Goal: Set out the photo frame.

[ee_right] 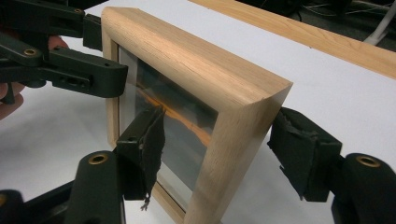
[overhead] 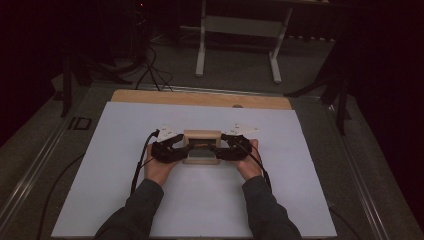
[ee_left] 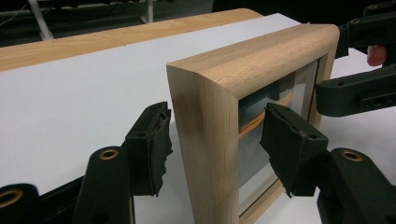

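Left gripper (ee_left: 215,140) wide; right gripper (ee_right: 219,149) wide | pale wooden frame (ee_left: 219,116) upright, glass-fronted, unclamped between pads

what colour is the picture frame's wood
Light, natural oak-like tan with visible grain on the picture frame; clearest in the left gripper view.

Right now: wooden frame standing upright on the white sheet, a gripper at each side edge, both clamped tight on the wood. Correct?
Not quite: neither is clamped. In the left gripper view the left gripper straddles the wooden frame with a gap at each pad; in the right gripper view the right gripper does the same. The frame does stand upright on the white sheet, a gripper at each side edge.
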Tool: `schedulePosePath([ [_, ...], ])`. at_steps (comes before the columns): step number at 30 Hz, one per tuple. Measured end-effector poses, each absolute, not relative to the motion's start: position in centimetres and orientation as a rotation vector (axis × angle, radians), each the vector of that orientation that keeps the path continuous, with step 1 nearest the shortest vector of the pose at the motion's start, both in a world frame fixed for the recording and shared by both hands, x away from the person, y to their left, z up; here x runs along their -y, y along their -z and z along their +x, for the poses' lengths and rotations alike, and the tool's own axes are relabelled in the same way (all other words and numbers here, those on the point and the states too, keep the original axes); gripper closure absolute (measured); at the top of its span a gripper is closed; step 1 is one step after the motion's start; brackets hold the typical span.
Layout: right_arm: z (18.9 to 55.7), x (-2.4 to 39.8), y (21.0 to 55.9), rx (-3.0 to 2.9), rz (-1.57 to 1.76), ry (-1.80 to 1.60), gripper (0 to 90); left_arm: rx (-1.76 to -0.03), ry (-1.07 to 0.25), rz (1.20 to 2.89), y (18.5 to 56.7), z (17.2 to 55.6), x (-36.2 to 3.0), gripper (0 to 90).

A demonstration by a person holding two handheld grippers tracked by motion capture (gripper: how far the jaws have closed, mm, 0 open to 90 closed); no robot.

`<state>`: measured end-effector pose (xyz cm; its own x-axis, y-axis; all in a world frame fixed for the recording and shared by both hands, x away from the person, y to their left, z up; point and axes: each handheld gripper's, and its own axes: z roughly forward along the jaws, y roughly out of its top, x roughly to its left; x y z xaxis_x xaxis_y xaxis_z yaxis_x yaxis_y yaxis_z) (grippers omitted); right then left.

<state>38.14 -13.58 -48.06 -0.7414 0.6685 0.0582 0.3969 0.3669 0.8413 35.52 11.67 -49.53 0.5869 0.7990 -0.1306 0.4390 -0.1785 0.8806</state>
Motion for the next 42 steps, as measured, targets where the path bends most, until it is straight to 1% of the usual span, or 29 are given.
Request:
schedulePosePath([
  [10,37.7,14.3,47.6,-2.321,0.945,-1.321,33.3,-1.018,-0.482,1.813,48.7,34.8,-12.3,41.7],
  [21,36.9,16.1,46.7,-2.272,0.950,-1.352,32.9,-1.030,-0.527,1.802,47.8,33.4,-14.1,41.7],
  [34,35.1,18.1,45.5,-2.217,0.918,-1.395,32.8,-0.996,-0.573,1.765,46.6,31.3,-15.9,41.4],
  [42,33.8,19.8,45.3,-2.199,0.902,-1.389,32.8,-0.993,-0.576,1.756,46.7,29.8,-17.5,41.4],
])
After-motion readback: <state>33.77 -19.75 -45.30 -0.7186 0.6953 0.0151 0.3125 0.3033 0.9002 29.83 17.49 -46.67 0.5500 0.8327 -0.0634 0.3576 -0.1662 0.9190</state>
